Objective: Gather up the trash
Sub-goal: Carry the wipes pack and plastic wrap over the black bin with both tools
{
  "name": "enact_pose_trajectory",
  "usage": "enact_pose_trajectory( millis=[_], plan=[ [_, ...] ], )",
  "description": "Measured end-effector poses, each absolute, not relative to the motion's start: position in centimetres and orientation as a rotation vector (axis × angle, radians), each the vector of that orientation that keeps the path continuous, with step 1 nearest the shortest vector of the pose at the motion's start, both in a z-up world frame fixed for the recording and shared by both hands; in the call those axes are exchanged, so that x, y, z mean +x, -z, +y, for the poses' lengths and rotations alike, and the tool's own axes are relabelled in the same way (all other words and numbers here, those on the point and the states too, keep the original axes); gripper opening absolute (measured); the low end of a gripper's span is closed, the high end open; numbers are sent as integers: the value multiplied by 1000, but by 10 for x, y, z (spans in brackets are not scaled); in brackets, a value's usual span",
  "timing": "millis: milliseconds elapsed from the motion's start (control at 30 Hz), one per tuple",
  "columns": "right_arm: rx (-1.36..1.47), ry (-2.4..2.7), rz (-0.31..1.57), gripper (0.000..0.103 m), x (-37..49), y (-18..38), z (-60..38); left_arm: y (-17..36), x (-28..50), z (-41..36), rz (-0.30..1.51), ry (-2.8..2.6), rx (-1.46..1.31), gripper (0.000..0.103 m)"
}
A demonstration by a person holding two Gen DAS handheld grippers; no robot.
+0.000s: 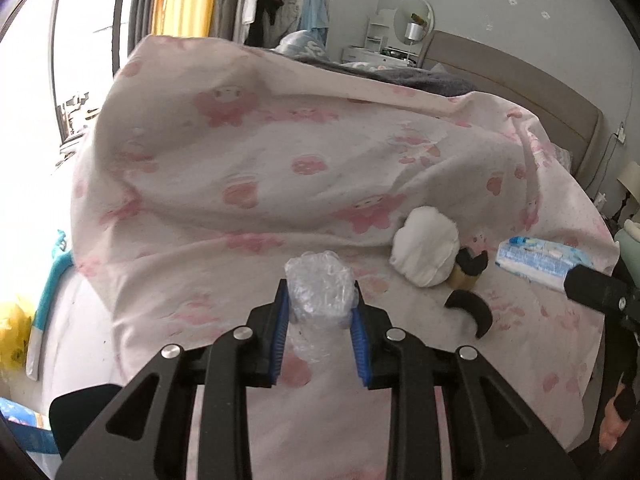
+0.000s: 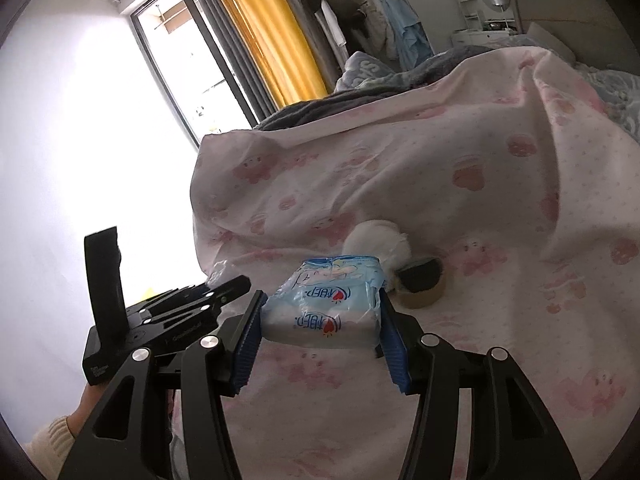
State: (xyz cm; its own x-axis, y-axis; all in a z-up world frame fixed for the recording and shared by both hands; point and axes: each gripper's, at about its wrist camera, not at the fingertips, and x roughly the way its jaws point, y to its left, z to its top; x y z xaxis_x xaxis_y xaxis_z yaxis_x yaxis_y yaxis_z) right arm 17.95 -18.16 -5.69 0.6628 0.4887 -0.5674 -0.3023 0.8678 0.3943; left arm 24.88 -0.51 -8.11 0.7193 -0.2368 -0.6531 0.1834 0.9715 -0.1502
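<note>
My left gripper (image 1: 320,300) is shut on a crumpled clear plastic wrapper (image 1: 320,288), held just above the pink flowered bedsheet (image 1: 240,152). My right gripper (image 2: 322,312) is shut on a blue-and-white tissue pack (image 2: 326,300); the pack also shows in the left wrist view (image 1: 532,258) at the right. A white crumpled wad (image 1: 426,246) lies on the sheet between the two, also seen in the right wrist view (image 2: 376,236). Beside it lies a brown tape roll (image 2: 422,282) with black pieces (image 1: 470,310).
A bunched pink duvet (image 2: 400,160) rises behind the objects. A grey headboard (image 1: 520,80) and a dresser with a round mirror (image 1: 412,20) stand at the back. A yellow curtain (image 2: 260,32), a clothes rack and a bright window (image 2: 100,120) are to the left.
</note>
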Motion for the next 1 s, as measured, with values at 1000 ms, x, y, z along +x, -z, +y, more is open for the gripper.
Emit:
enact_pose_trajectory(
  millis=[1000],
  plan=[
    [149,-639,724,55,153,31,-4,124,192,166,923,-24,-172,30]
  ],
)
